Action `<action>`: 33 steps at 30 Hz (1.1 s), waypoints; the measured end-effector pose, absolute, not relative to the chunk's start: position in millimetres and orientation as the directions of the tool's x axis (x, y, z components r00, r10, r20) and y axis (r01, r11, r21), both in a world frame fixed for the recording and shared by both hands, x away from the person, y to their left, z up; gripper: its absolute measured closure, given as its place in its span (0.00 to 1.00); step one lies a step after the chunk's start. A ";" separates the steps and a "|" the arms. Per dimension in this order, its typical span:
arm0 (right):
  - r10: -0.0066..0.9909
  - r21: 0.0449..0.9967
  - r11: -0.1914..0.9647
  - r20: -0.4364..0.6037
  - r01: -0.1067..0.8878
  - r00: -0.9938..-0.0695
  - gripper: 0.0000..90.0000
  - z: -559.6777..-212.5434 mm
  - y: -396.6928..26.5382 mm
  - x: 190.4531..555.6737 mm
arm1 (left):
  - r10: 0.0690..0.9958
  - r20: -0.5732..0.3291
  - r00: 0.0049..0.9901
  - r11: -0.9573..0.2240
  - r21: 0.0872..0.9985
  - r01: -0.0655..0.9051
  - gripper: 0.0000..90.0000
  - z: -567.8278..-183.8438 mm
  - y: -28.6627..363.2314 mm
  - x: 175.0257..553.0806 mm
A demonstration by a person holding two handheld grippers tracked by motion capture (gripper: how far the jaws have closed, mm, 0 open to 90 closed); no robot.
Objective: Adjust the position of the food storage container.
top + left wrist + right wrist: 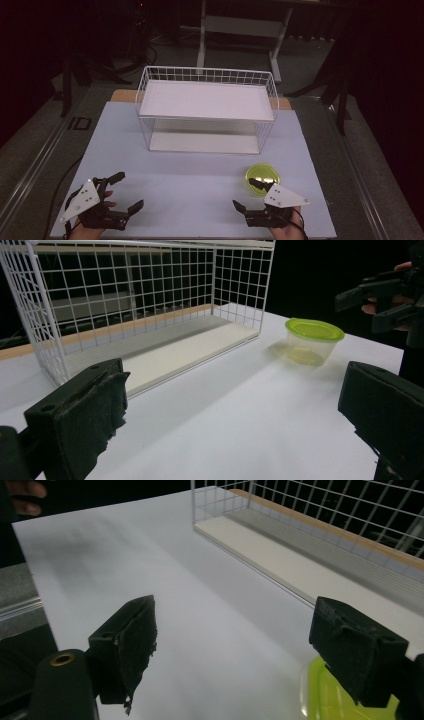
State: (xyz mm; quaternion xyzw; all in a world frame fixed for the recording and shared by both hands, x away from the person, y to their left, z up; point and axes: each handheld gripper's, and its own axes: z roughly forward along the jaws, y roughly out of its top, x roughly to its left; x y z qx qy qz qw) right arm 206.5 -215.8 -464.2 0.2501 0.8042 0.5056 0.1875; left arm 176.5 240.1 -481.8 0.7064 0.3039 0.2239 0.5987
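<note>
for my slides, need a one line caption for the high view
Two open hand-held grippers, left and right, wait before a white wire basket; a green-lidded container sits nearby.

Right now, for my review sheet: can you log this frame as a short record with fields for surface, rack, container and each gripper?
surface: white table top
rack: white wire rack with two white shelves, at the far middle of the table
container: clear tub with a lime-green lid, lid on, upright, in front of the rack's right end
left gripper: open, nothing between the jaws, near left of the table
right gripper: open, nothing gripped, right beside the tub on its near side; contact cannot be told
</note>
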 end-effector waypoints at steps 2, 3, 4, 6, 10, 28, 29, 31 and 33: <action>0.575 0.910 0.364 -0.052 0.199 -0.816 0.21 -463.3 -214.1 205.7 | 0.698 -0.050 0.714 -0.095 0.982 0.162 0.00 -481.7 240.7 176.6; 0.566 0.913 0.358 -0.046 0.196 -0.823 0.21 -462.7 -213.2 204.9 | 0.700 -0.051 0.713 -0.093 0.983 0.161 0.00 -481.5 240.9 176.4; 0.556 0.914 0.362 -0.055 0.183 -0.829 0.21 -461.7 -212.2 204.1 | 0.700 -0.050 0.713 -0.093 0.983 0.160 0.00 -481.4 241.1 176.4; 0.543 0.909 0.379 -0.067 0.174 -0.837 0.19 -459.7 -209.0 202.2 | 0.698 -0.048 0.714 -0.090 0.984 0.155 0.00 -481.0 240.9 176.0; 0.529 0.907 0.389 -0.076 0.162 -0.845 0.17 -454.0 -202.3 196.6 | 0.693 -0.037 0.720 -0.100 0.984 0.147 0.00 -480.5 239.5 175.6; 0.627 0.938 0.340 -0.169 0.072 -0.761 0.14 -400.9 -214.4 216.5 | 0.681 -0.030 0.731 -0.101 0.986 0.134 0.00 -479.3 237.2 173.5; 0.622 0.938 0.336 -0.155 0.083 -0.768 0.14 -399.0 -216.2 219.7 | 0.682 -0.031 0.730 -0.099 0.986 0.135 0.00 -479.1 237.6 173.1; 0.633 0.945 0.314 -0.137 0.090 -0.762 0.14 -395.9 -219.4 224.9 | 0.684 -0.029 0.729 -0.100 0.986 0.132 0.00 -478.7 237.9 172.7; 0.646 0.947 0.304 -0.125 0.104 -0.753 0.16 -394.5 -223.4 230.9 | 0.683 -0.030 0.730 -0.097 0.987 0.131 0.00 -478.5 238.1 172.5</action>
